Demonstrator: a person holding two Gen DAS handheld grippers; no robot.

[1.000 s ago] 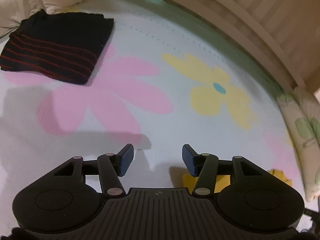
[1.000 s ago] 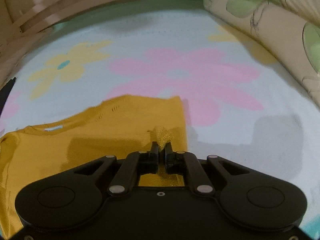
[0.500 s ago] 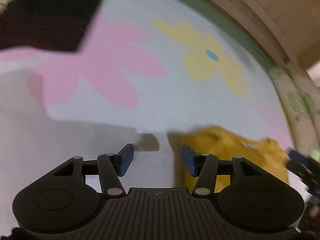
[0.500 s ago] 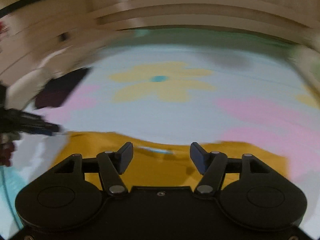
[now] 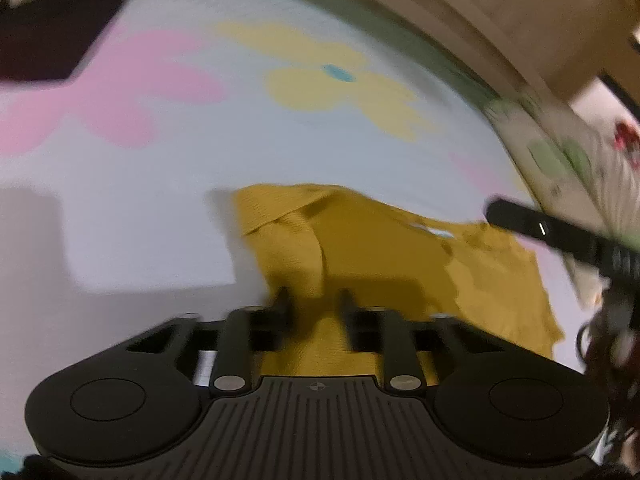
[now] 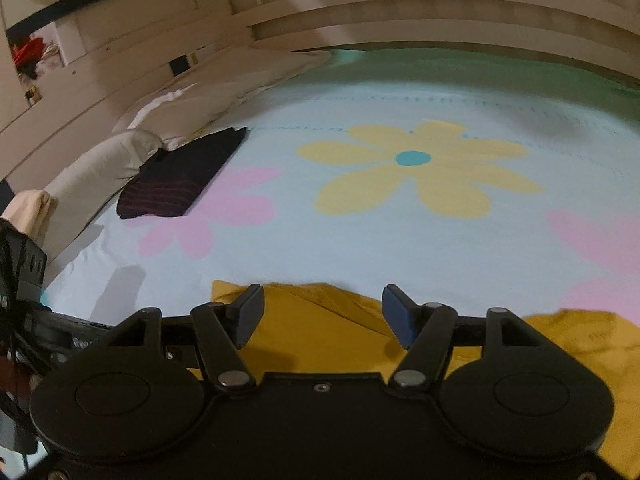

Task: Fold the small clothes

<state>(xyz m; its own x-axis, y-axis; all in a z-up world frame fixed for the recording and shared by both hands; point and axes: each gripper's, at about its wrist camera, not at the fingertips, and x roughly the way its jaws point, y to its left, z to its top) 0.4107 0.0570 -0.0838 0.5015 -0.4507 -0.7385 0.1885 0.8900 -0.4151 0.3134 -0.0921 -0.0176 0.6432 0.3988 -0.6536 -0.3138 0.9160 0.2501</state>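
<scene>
Left gripper (image 5: 314, 306): fingers partly closed, a gap between them, over the near edge of the mustard-yellow garment (image 5: 384, 264); motion blur leaves it unclear whether cloth is pinched. Right gripper (image 6: 322, 318): jaws spread wide, empty, poised over the same garment, which lies on the flower-print bedsheet (image 6: 360, 240) directly beneath both tools. Its near portion is hidden by the gripper bodies. A folded dark striped garment (image 6: 180, 180) lies well apart, beside a pale pillow (image 6: 92, 172).
</scene>
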